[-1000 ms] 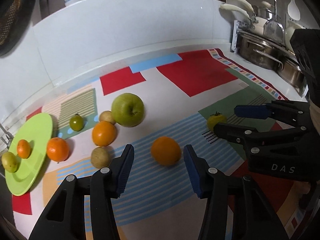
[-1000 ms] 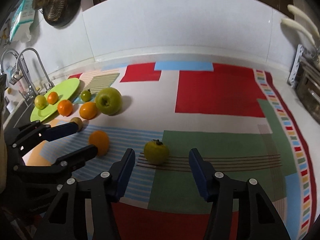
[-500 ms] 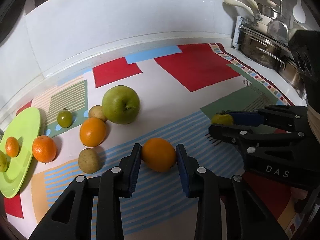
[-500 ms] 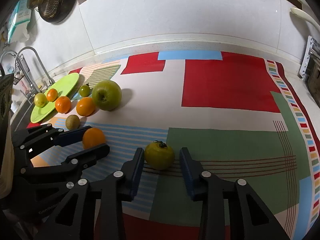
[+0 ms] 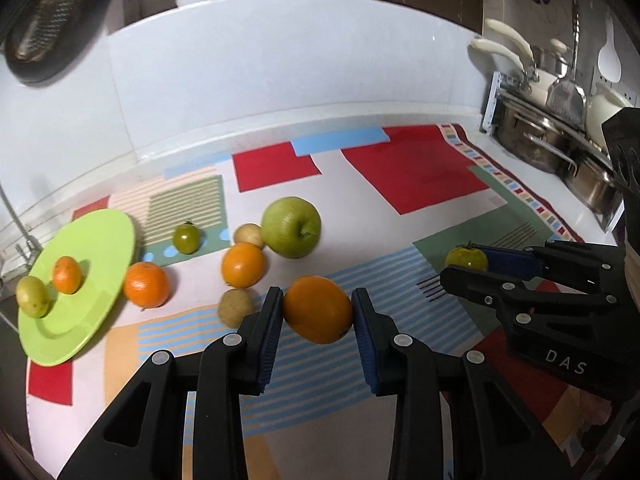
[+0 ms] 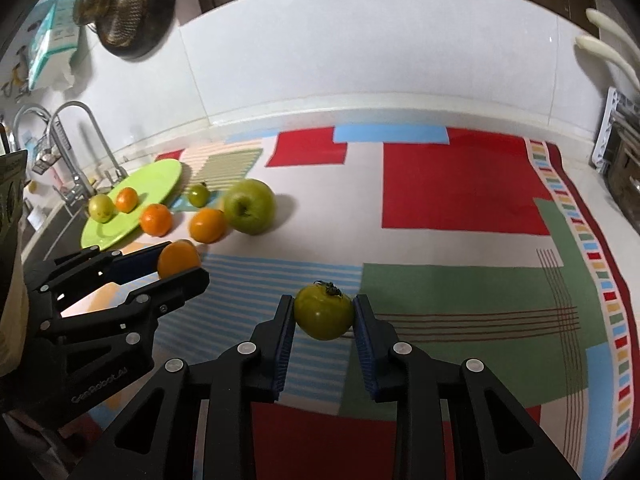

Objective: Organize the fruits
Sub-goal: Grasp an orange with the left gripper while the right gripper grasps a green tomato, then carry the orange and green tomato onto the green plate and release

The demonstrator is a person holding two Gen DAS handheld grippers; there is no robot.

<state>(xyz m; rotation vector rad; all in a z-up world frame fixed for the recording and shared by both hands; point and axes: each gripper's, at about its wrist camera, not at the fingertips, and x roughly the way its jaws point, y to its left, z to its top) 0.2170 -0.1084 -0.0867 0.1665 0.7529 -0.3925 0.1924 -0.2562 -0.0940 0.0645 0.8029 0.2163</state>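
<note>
My left gripper [image 5: 318, 312] is shut on an orange [image 5: 318, 309], held a little above the patterned mat. My right gripper [image 6: 324, 314] is shut on a green tomato [image 6: 323, 311], also just off the mat. In the left wrist view the right gripper [image 5: 466, 266] shows at the right with the tomato [image 5: 466, 259] in it. A lime green plate [image 5: 100, 240] at the left carries a small orange [image 5: 67, 274] and a small green fruit [image 5: 32, 295]. A big green apple [image 5: 291, 232], two more oranges, a small green tomato [image 5: 186, 237] and two brownish fruits lie between plate and grippers.
The colourful mat [image 6: 460, 192] covers the counter up to a white tiled wall. Steel pots on a rack [image 5: 540, 148] stand at the far right. A tap [image 6: 76, 152] and sink lie beyond the plate at the left. A pan [image 6: 124, 12] hangs on the wall.
Both grippers went from open around their fruits to shut on them. The orange and the green tomato have since come up slightly off the mat.
</note>
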